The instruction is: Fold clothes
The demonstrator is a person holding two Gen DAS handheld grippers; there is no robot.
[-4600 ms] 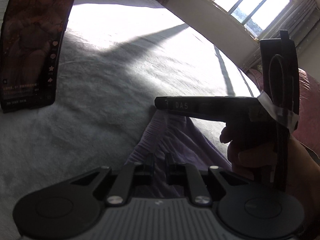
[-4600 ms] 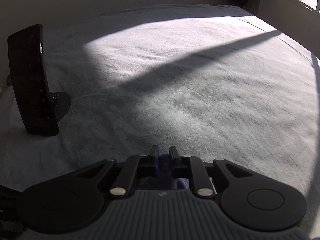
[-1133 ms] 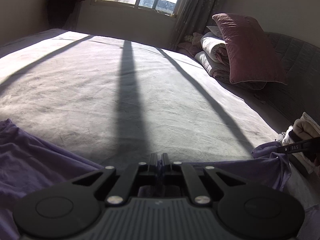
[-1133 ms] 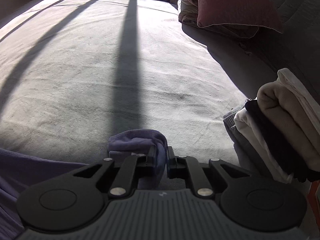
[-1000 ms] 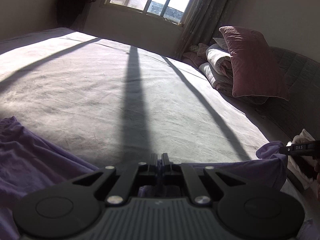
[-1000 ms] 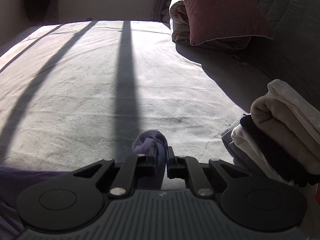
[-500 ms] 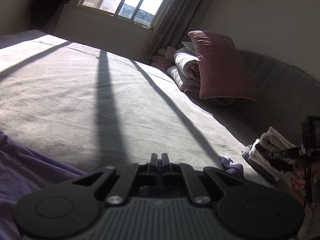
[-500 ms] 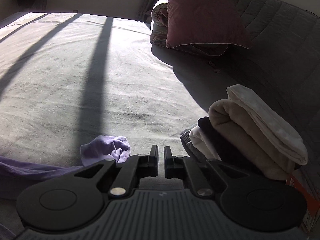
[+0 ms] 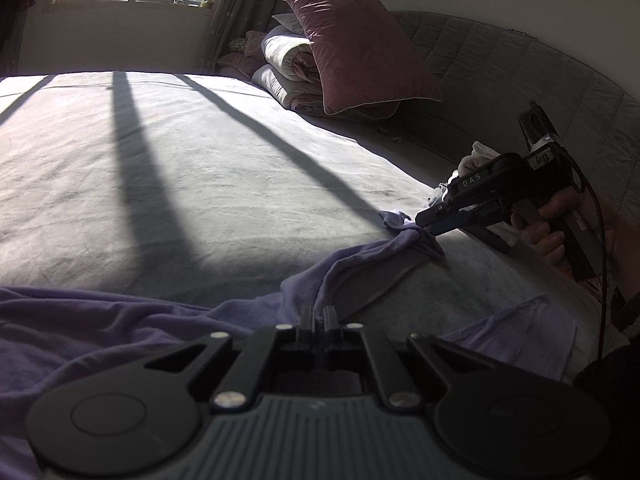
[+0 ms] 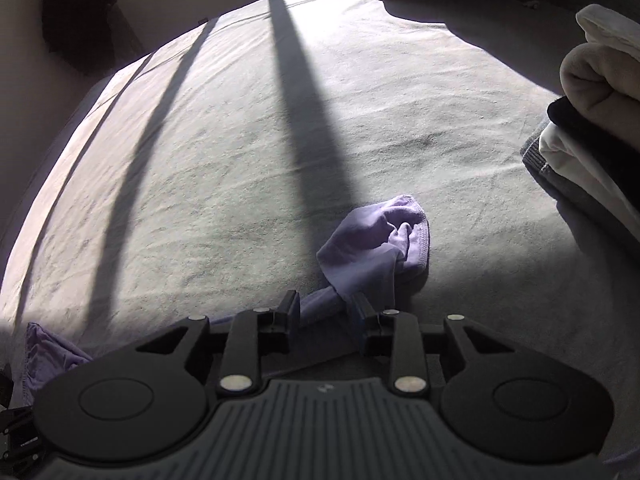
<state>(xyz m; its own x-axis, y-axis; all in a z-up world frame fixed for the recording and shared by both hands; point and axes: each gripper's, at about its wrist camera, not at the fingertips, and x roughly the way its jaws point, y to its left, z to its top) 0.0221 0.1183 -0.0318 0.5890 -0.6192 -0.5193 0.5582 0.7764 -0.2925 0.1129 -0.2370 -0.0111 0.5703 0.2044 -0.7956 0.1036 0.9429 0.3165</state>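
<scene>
A purple garment (image 9: 120,328) lies stretched across the grey bed (image 9: 180,168). My left gripper (image 9: 319,314) is shut on a fold of it near the bottom middle of the left wrist view. From there a twisted strand runs right to a bunched end (image 9: 404,228). My right gripper (image 9: 425,223), held by a hand, has its tips at that end. In the right wrist view the right gripper (image 10: 325,307) is open, the strand passes between its fingers, and the bunched purple garment end (image 10: 380,236) rests on the sheet just ahead.
A stack of folded clothes (image 10: 592,120) sits at the bed's right edge, close to the right gripper. Pillows and a rolled quilt (image 9: 352,52) lean on the padded headboard (image 9: 500,72). Dark clothing (image 10: 76,20) hangs on the far wall. Sunlit sheet stretches ahead.
The right gripper, shut on the purple end a second ago, has let it down on the bed and opened wide astride the strand. The left gripper has kept its hold and turned right.
</scene>
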